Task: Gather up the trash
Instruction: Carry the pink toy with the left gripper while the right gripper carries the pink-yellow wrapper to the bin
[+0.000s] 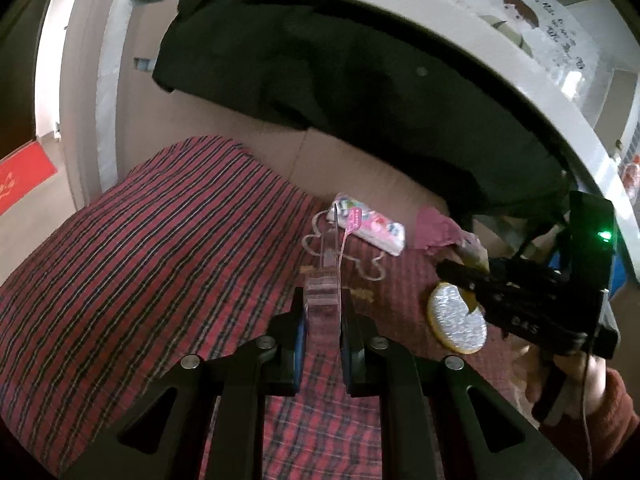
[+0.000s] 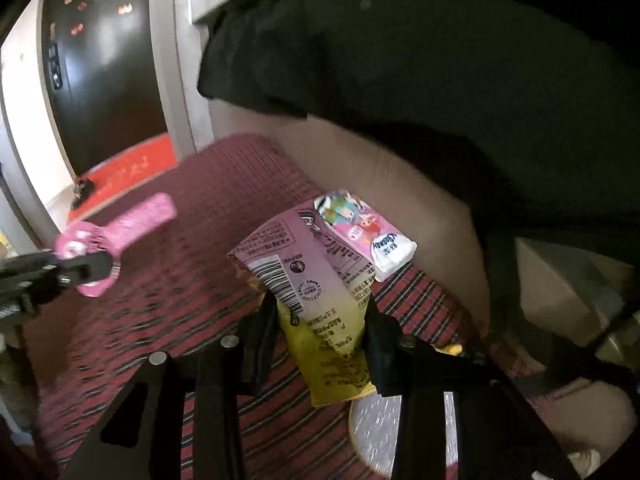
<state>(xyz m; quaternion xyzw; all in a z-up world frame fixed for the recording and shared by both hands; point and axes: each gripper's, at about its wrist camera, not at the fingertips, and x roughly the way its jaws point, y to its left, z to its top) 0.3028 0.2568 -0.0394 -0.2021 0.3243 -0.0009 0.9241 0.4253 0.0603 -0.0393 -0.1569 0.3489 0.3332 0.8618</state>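
Observation:
My left gripper (image 1: 323,312) is shut on a pink toy in clear plastic packaging (image 1: 330,264) and holds it above the red striped blanket (image 1: 140,260); from the right wrist view the pink toy (image 2: 116,232) shows at the left in those fingers. My right gripper (image 2: 320,320) is shut on a pink-and-yellow snack wrapper (image 2: 308,288); it appears in the left wrist view (image 1: 472,272) at the right. A small cartoon-printed tissue pack (image 1: 372,228) lies on the blanket by the sofa back, also visible past the wrapper (image 2: 372,236).
A round silver-topped, yellow-rimmed disc (image 1: 456,320) lies on the blanket below the right gripper. A black coat (image 1: 360,80) hangs over the tan sofa back (image 1: 360,176). A crumpled pink piece (image 1: 436,228) lies near the tissue pack. A red mat (image 1: 20,176) is on the floor at left.

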